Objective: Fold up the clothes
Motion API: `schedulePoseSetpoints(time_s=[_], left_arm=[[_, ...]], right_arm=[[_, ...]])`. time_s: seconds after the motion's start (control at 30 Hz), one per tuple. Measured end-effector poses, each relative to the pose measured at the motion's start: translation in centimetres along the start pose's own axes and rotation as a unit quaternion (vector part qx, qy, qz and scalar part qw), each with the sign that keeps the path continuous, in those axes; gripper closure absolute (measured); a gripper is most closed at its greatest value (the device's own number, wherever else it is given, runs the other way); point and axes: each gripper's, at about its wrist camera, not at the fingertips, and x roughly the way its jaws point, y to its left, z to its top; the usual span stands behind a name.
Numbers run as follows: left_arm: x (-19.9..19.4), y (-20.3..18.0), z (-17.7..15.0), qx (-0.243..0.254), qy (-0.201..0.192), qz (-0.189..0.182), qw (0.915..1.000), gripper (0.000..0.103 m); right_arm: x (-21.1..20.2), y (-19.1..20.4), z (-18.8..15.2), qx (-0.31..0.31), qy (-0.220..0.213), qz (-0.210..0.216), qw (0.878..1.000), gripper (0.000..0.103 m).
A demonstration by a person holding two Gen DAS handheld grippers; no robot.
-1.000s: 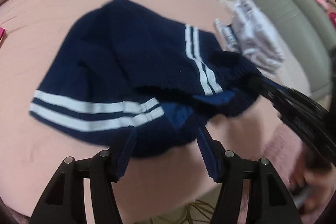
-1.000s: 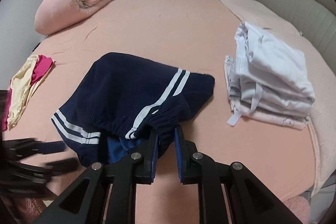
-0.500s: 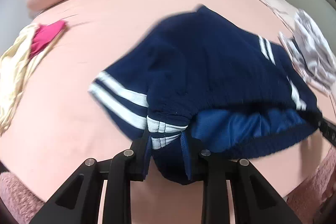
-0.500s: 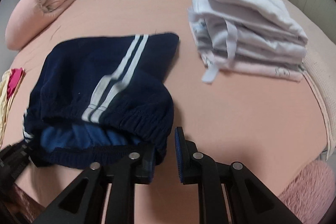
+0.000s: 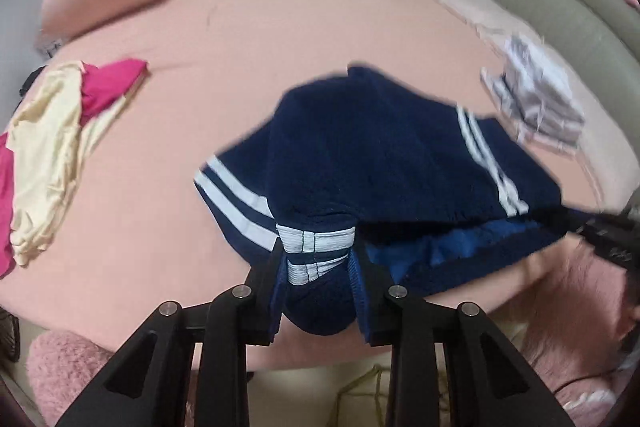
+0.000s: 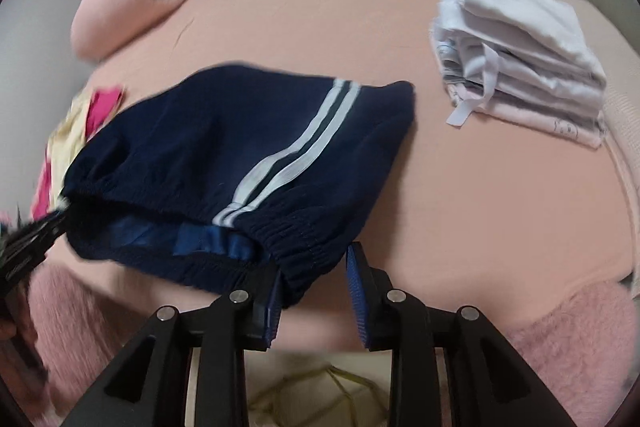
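My left claw (image 5: 318,259) is clamped on the shorts (image 5: 384,163) at one end of the waistband, right on the white stripes, with cloth bunched between both blue pads and sagging below them. My right claw (image 6: 312,277) has the other end of the waistband. The cloth sits between its fingers and against the left pad; the right pad looks just clear of it, so I can't call how firm that grip is. Both claws point forward and slightly down, side by side and well apart, with the waistband stretched between them. Each one shows up blurry at the edge of the other's view.
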Motion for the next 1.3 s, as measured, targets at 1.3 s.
schedulePoseSetpoints(time_s=[1.3], left_arm=[[4.5,-7.8,-1.8,0.061,0.020,-0.015,0.9978,0.064]], right_arm=[[-0.2,0.0,3.8,-0.029,-0.188,-0.065,0.980,0.094]])
